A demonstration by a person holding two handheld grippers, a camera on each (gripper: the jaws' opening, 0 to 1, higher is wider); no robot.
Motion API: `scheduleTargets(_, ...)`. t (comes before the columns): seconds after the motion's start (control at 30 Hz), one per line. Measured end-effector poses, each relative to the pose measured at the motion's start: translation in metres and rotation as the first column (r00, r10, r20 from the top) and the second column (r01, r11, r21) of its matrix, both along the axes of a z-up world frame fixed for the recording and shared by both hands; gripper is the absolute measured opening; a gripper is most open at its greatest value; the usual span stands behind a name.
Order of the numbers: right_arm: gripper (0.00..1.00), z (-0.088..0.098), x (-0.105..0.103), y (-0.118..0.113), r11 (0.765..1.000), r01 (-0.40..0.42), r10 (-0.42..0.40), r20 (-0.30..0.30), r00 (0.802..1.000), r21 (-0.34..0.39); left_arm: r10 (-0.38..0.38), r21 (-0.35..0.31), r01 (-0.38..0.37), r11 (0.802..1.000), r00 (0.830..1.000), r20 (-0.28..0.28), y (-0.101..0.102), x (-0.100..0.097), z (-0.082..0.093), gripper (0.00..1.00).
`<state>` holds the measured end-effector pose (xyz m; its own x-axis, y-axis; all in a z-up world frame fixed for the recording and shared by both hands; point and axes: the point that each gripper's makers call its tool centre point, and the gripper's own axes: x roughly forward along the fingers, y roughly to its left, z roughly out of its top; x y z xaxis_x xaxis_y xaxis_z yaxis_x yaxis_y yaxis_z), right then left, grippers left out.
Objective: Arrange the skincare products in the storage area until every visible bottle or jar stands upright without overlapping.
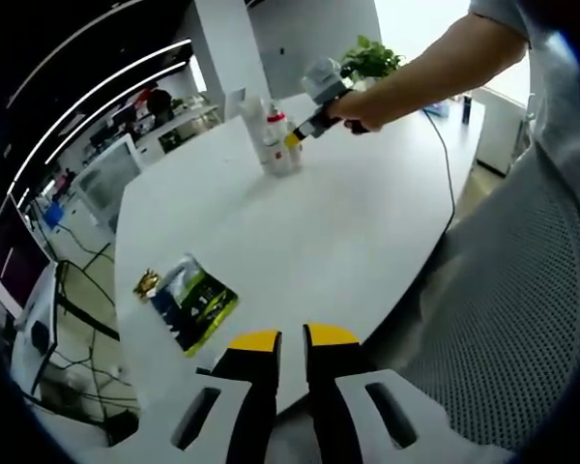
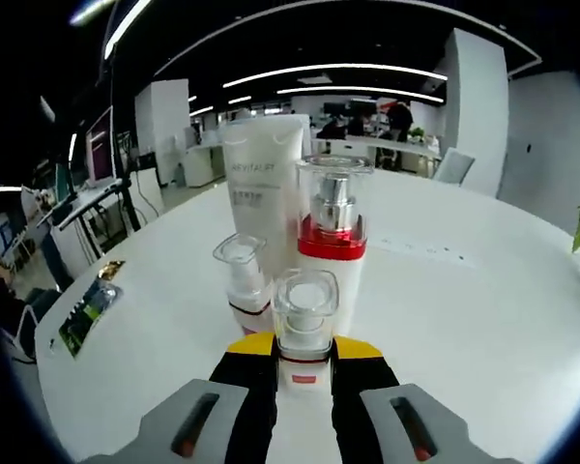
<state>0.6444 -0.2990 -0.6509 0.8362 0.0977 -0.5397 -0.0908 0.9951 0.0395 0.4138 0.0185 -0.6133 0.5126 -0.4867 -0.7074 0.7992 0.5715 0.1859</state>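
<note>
Several skincare products stand upright in a tight cluster on the white round table (image 2: 483, 290): a tall white tube (image 2: 262, 179), a pump bottle with a red band and clear cap (image 2: 333, 246), and a small clear-capped bottle (image 2: 241, 277). My right gripper (image 2: 304, 350) is shut on a second small clear-capped bottle (image 2: 304, 314), held upright just in front of the others. In the left gripper view the cluster (image 1: 274, 140) stands at the far side of the table (image 1: 348, 222), with the right gripper (image 1: 297, 137) against it. My left gripper (image 1: 292, 338) hovers at the near table edge, jaws together and holding nothing.
A green and black packet (image 1: 193, 303) and a gold wrapper (image 1: 147, 282) lie near the table's left edge; the packet (image 2: 85, 314) also lies left of the bottles. A person's arm (image 1: 435, 63) reaches over the table. A cable (image 1: 447, 159) runs off the right side. A plant (image 1: 372, 58) stands behind.
</note>
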Motion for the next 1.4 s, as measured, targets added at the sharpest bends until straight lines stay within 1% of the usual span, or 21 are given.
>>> scheduleTargets(0.13,0.14,-0.001,0.004,0.002,1.000,0.010,-0.010,0.003,1.000,-0.013,0.004,-0.003,-0.004,1.000,1.000,0.000,0.000,0.001,0.000,0.07)
scheduleTargets(0.27,0.14,-0.002,0.006,0.003,0.998,0.002,-0.003,-0.003,1.000,-0.055,0.002,0.001,-0.002,1.000,1.000,-0.003,0.001,0.000,0.000,0.06)
scheduleTargets(0.4,0.14,-0.003,0.006,0.002,0.999,0.015,-0.016,-0.016,1.000,-0.052,0.004,-0.003,-0.004,1.000,1.000,-0.002,0.000,0.000,0.000,0.07)
scheduleTargets(0.47,0.15,-0.006,0.004,0.002,0.999,0.016,-0.017,-0.041,0.999,-0.045,0.003,-0.005,-0.003,1.000,1.000,-0.001,0.000,0.000,0.000,0.06)
scheduleTargets(0.5,0.15,-0.009,0.002,0.003,0.999,0.023,-0.024,-0.058,0.998,-0.025,0.003,-0.003,-0.003,1.000,1.000,-0.003,0.000,0.000,0.000,0.06)
scheduleTargets(0.53,0.17,-0.009,0.003,0.002,0.999,0.032,-0.033,-0.053,0.998,-0.015,0.003,-0.002,-0.003,1.000,1.000,-0.003,0.000,0.000,0.000,0.06)
scheduleTargets(0.63,0.23,-0.005,0.003,0.001,0.999,0.032,-0.032,-0.031,0.999,-0.015,0.003,-0.003,-0.003,1.000,1.000,-0.003,0.000,0.000,0.000,0.06)
scheduleTargets(0.7,0.23,-0.005,0.002,0.002,0.999,0.011,-0.012,-0.033,0.999,-0.036,0.002,-0.001,-0.002,1.000,1.000,-0.003,0.000,0.000,0.000,0.06)
scheduleTargets(0.8,0.22,-0.005,0.000,0.001,1.000,0.011,-0.012,-0.037,0.999,-0.020,-0.001,0.000,0.001,1.000,1.000,-0.004,0.000,0.000,-0.001,0.06)
scheduleTargets(0.87,0.22,-0.008,-0.002,0.003,1.000,-0.002,0.001,-0.050,0.999,-0.004,-0.002,0.001,0.002,1.000,1.000,-0.006,0.000,-0.001,-0.001,0.06)
scheduleTargets(0.93,0.22,-0.011,-0.006,0.005,0.999,-0.029,0.027,-0.065,0.998,-0.026,-0.002,0.001,0.002,1.000,1.000,-0.008,-0.001,-0.001,-0.001,0.06)
scheduleTargets(1.03,0.22,-0.015,-0.009,0.004,0.999,-0.030,0.028,-0.076,0.997,-0.027,-0.003,0.000,0.003,1.000,1.000,-0.007,-0.001,-0.001,-0.001,0.06)
scheduleTargets(1.13,0.22,-0.021,-0.016,0.004,0.998,-0.051,0.045,-0.111,0.993,-0.048,-0.003,0.001,0.003,1.000,1.000,-0.009,-0.001,-0.001,-0.001,0.06)
scheduleTargets(1.23,0.22,-0.029,-0.021,-0.001,0.996,-0.058,0.048,-0.148,0.988,-0.063,-0.005,0.003,0.005,1.000,1.000,-0.012,-0.001,-0.001,-0.002,0.06)
scheduleTargets(1.27,0.22,-0.031,-0.023,-0.005,0.995,-0.059,0.046,-0.163,0.986,-0.078,-0.005,0.003,0.005,1.000,1.000,-0.012,-0.001,-0.002,-0.002,0.05)
scheduleTargets(1.33,0.21,-0.032,-0.024,-0.011,0.994,-0.055,0.039,-0.173,0.984,-0.091,-0.006,0.005,0.006,1.000,1.000,-0.016,-0.001,-0.002,-0.002,0.05)
scheduleTargets(1.4,0.21,-0.029,-0.023,-0.016,0.995,-0.043,0.028,-0.163,0.986,-0.085,-0.007,0.004,0.007,1.000,1.000,-0.015,-0.001,-0.002,-0.002,0.05)
